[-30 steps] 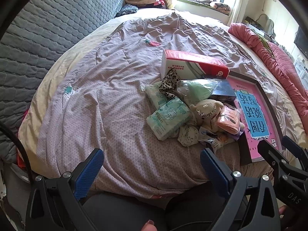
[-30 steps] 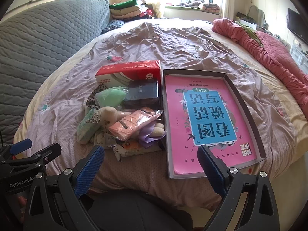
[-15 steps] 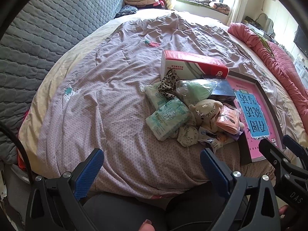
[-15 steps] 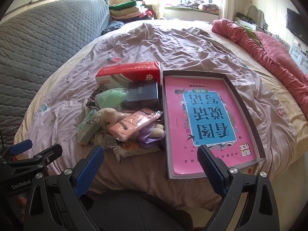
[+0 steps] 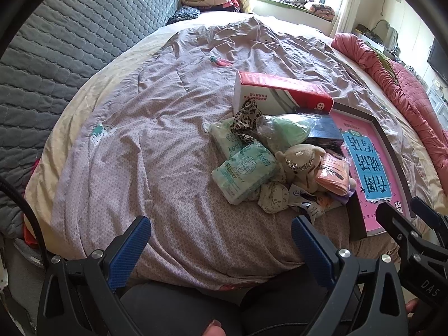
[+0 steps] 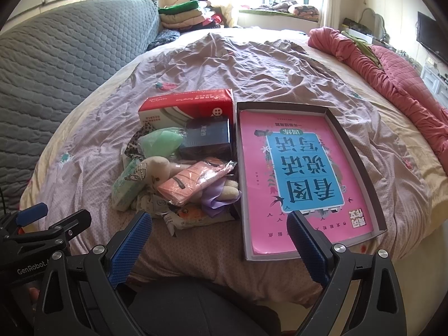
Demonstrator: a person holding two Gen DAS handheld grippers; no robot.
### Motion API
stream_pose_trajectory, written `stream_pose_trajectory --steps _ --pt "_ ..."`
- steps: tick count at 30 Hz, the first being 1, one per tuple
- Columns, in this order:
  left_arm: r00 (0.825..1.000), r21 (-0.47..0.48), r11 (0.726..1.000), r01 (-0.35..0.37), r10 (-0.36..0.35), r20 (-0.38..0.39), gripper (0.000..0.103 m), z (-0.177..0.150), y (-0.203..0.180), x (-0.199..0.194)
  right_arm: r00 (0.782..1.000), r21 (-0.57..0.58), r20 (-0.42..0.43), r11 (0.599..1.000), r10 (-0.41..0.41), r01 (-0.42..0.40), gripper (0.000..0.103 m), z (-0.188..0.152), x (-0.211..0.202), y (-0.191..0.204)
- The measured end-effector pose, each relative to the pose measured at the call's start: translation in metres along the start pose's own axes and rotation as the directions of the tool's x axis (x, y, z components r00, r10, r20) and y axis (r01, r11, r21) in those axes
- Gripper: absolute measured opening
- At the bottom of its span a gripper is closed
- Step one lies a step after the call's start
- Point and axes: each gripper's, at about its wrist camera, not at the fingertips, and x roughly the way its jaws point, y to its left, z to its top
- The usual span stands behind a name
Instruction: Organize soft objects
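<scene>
Nothing moved; both grippers' fingers spread, empty. Only right view shows whole tray [image 6: 361, 168]; left, leopard cloth [image 5: 246, 117].

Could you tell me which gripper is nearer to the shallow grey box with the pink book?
Right. The right gripper hovers at the box's near edge; the left gripper sits left, beyond the pile.

Wide bed [image 6: 92, 128] under wrinkled mauve dotted sheet. Directly on it: shallow grey cardboard tray [image 6: 361, 173] with pink-and-blue printed base; just left, touching, heap of soft packets [image 6: 179, 173] against red-and-white tissue box [image 6: 187, 106].
</scene>
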Motion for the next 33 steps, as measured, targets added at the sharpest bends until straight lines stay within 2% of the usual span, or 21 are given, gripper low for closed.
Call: stream_pose_trajectory --steps 10,19,24,27,33 --pt "1.000 -0.042 0.999 0.024 -0.025 -0.018 0.101 0.006 0.018 0.017 1.000 -0.013 -0.022 1.000 0.004 -0.004 0.097 0.000 0.013 0.002" --pt "0.997 -0.008 0.998 0.055 -0.056 -0.054 0.101 0.019 0.021 0.048 0.999 -0.052 -0.052 0.999 0.010 -0.013 0.097 0.005 0.035 0.005" --pt "0.996 0.032 0.998 0.056 -0.054 -0.077 0.101 0.028 0.019 0.068 0.998 -0.147 -0.059 0.989 -0.031 0.022 0.097 0.010 0.051 0.009" --pt "0.994 0.042 0.997 0.066 -0.062 -0.087 0.101 0.031 0.019 0.077 0.996 -0.239 -0.055 0.970 -0.068 0.053 0.097 0.009 0.059 0.014" --pt "0.990 0.077 0.992 0.103 -0.095 -0.107 0.101 0.033 0.013 0.088 0.995 -0.428 0.000 0.899 -0.102 0.092 0.097 0.007 0.072 0.034"
